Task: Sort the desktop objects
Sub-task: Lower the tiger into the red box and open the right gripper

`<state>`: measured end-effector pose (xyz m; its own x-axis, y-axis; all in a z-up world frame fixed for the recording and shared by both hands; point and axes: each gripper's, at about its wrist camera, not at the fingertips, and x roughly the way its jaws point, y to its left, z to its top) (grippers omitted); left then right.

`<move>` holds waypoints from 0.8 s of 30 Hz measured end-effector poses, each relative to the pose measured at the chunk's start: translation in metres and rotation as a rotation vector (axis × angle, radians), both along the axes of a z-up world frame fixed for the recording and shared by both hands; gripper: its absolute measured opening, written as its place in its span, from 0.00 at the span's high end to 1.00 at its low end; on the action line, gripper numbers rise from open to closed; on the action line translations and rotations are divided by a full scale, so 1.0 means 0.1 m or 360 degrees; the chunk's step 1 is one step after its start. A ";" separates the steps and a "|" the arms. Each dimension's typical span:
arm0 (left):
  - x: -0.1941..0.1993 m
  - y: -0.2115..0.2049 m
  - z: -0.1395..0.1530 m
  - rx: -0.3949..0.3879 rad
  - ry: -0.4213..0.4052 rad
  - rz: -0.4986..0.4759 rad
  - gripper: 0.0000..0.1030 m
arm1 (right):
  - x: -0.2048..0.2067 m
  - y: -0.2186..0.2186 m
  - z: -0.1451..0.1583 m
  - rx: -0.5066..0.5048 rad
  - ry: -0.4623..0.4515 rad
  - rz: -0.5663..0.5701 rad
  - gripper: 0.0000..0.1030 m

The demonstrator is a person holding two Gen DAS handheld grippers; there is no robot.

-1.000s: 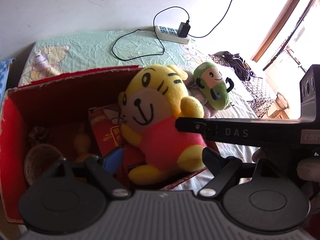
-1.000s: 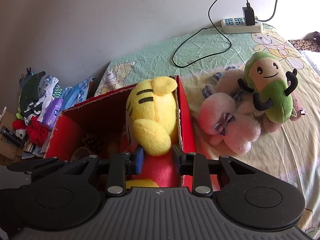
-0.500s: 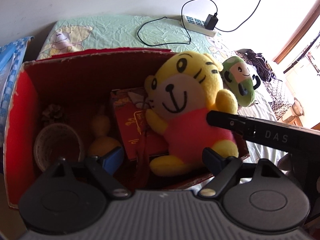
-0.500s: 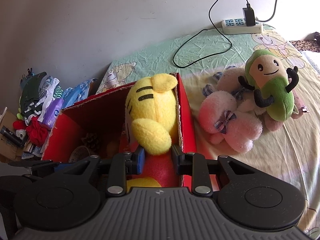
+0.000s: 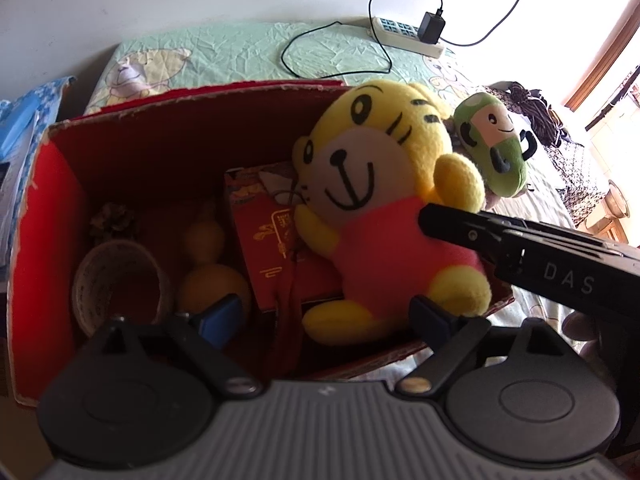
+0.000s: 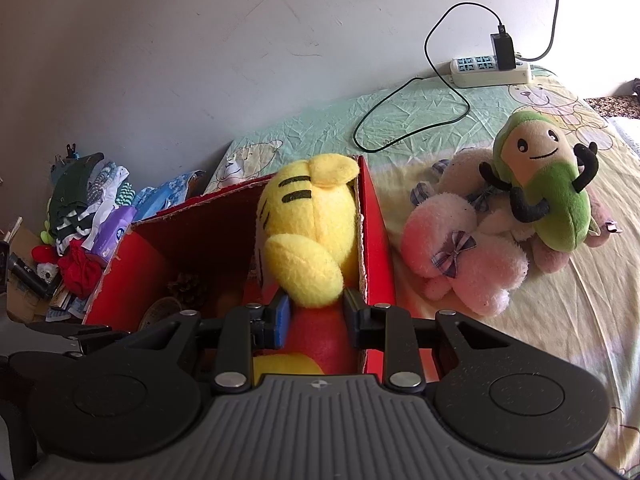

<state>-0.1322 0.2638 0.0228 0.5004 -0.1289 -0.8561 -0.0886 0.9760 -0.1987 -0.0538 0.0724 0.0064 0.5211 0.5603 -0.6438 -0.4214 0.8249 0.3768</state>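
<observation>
The right gripper [image 6: 313, 312] stays clamped on the yellow tiger plush [image 6: 308, 236], now seated in the red box's [image 5: 48, 216] corner; the left gripper [image 5: 324, 316] is opening, empty. Release seems next; the green plush [image 6: 544, 196] waits on the bed.

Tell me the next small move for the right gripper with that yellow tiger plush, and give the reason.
Probably open the right gripper and let go: its pads still pinch the yellow tiger plush, which already sits inside the red cardboard box against its right wall, feet near the bottom.
</observation>
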 end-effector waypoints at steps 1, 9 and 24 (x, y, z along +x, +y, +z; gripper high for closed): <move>0.00 -0.01 0.00 0.0004 0.0002 0.0006 0.12 | 0.00 0.00 0.00 0.0003 -0.0006 0.0009 0.73; 0.03 -0.10 0.00 0.0056 0.0044 0.0103 0.11 | -0.01 -0.06 -0.03 0.0051 -0.0033 0.0095 0.72; 0.09 -0.30 0.05 0.0240 0.0113 0.0294 0.05 | 0.12 -0.26 -0.05 0.0237 0.0043 0.0366 0.67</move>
<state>-0.1237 0.2340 0.0280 0.4416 0.0911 -0.8926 -0.2768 0.9601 -0.0390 -0.0418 0.0467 0.0011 0.3534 0.7513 -0.5574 -0.5793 0.6436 0.5002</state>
